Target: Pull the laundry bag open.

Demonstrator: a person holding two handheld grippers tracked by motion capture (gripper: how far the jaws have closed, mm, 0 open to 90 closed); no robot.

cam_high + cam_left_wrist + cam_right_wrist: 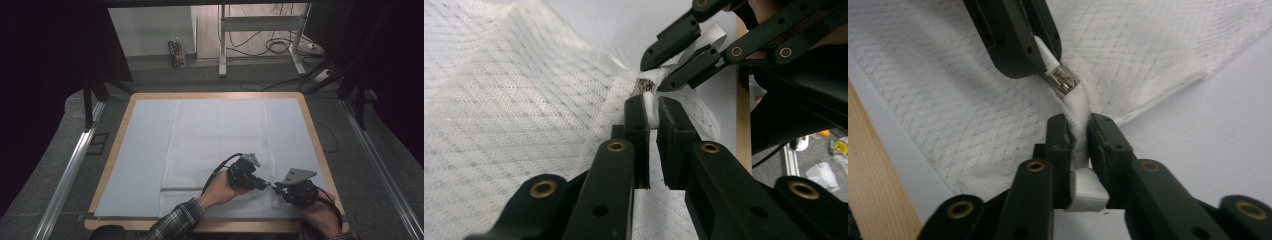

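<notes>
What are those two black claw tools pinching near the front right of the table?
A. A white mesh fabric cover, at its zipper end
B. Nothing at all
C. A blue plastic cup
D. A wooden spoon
A: the left gripper pinches a white tab by the small metal zipper slider, and the right gripper clamps the bunched corner of the white mesh fabric cover.

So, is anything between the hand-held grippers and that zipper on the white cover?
Nothing visible. The left hand-held gripper pinches the white pull tab at the zipper slider; the right hand-held gripper clamps the cover's zipper edge beside it.
</notes>
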